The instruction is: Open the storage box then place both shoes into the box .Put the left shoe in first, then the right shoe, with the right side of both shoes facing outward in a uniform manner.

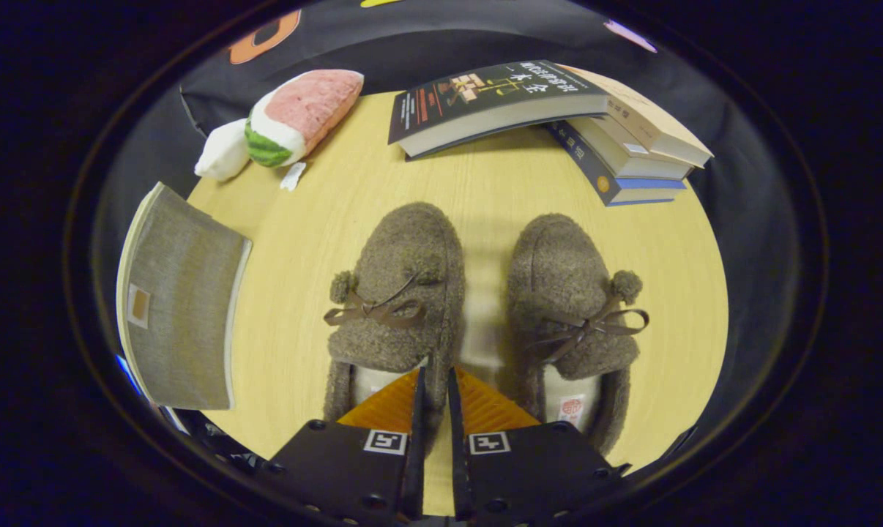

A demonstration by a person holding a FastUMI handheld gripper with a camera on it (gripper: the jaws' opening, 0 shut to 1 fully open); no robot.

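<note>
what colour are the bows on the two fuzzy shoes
Dark brown, thin ribbon bows on lighter brown fuzzy shoes, seen in the gripper view just beyond the nearly closed gripper.

Jaws nearly closed, tips [434, 380] pinching the inner side wall of the left shoe [397, 293], with the right shoe [569, 293] just beside; only a narrow strip of bare bench [478, 219] between the pair, too tight for a wide pass; open bench beyond the toes, up to the books [551, 110] stacked at the far edge; more room on the far left, bounded by the watermelon toy [302, 113]; left flank blocked by the grey box [181, 307], lying close to the left shoe with a bare lane between; clear bench right of the right shoe, out to the edge.
</note>
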